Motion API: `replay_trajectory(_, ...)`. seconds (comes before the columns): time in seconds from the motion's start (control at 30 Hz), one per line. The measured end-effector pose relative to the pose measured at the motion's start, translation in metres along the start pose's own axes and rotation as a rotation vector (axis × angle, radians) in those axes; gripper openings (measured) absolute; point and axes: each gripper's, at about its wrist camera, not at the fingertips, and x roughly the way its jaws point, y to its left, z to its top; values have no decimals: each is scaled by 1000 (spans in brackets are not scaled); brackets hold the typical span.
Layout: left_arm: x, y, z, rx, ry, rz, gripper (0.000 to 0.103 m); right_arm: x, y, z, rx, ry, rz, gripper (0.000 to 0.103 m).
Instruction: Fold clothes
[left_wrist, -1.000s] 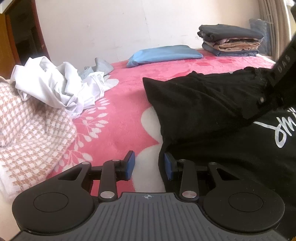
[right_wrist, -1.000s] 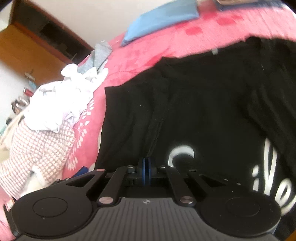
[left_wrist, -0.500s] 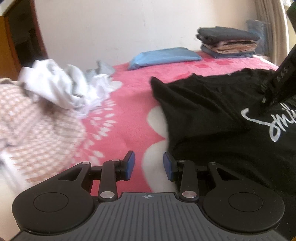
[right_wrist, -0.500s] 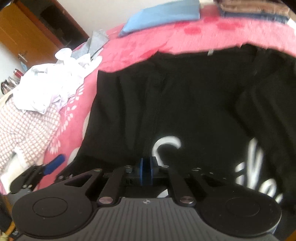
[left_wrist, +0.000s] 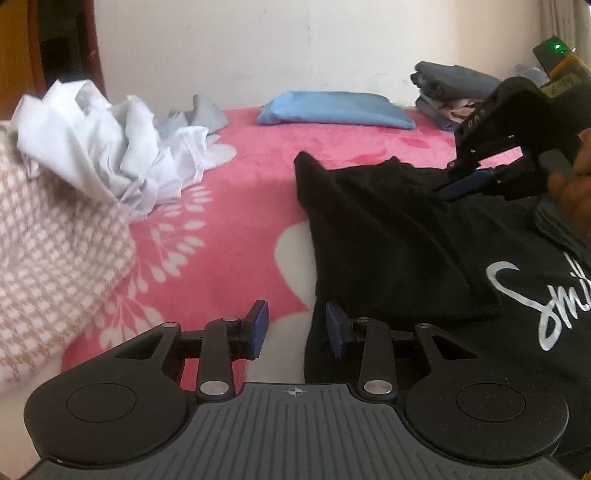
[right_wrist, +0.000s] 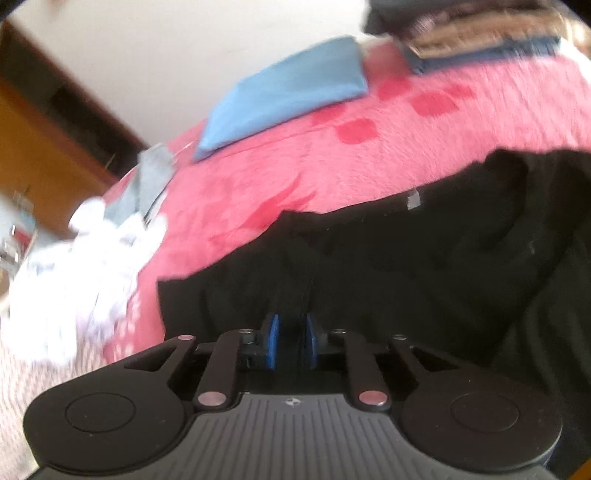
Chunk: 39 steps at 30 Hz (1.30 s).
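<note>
Pink bed (left_wrist: 236, 221) with your black shirt (left_wrist: 388, 236) spread across the right; left gripper (left_wrist: 297, 328) jaws partly open, holding nothing, right gripper (right_wrist: 290, 341) jaws opening over the shirt.

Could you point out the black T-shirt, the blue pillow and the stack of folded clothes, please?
black T-shirt (left_wrist: 388, 240): left wrist view, on its flat folded-over part.
blue pillow (left_wrist: 332, 109): left wrist view, middle of its top face.
stack of folded clothes (left_wrist: 447, 79): left wrist view, on the dark top garment.

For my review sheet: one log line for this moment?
stage: folding black shirt | left tongs: open, empty, at shirt edge | right tongs: opening over shirt | bed
</note>
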Motion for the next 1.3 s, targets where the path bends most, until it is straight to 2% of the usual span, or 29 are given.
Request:
replay_trajectory(0.1,2,3,-1,-3,3,6,34,12,-4,5,44,11,12,18)
replay_trajectory(0.2,2,3,-2,1,2,14,35,17,-2,4,36,18,12,18)
replay_trajectory(0.4,0,2,-5,7,-3,30,35,18,-9,3,89,-2,21,18)
replay_trajectory(0.47,-1,0,-6,11,-6,37,35,17,-6,1,56,-17,11,13)
replay_trajectory(0.5,-1,0,-6,11,-6,39,35,17,-5,0,38,-25,4,3)
replay_trajectory(0.53,-1,0,-6,9,-5,39,35,14,-3,0,25,-42,2,0)
replay_trajectory(0.67,-2,2,-6,-1,-2,42,35,-5,3,-5,-22,-130,-18,0)
replay_trajectory(1.03,-1,2,-7,-1,0,44,35,-4,-4,-12,-16,-173,-198,2)
replay_trajectory(1.1,-1,3,-7,-4,0,41,35,-16,3,-15,-15,-255,-247,2)
replay_trajectory(1.13,-1,3,-7,-5,0,41,35,-23,10,-18,-46,-303,-233,2)
replay_trajectory(1.23,-1,2,-8,-8,-2,43,35,-27,45,-25,-236,-339,-131,2)
replay_trajectory(1.3,-1,2,-9,-15,-4,45,35,-13,71,-30,-370,-253,-10,2)
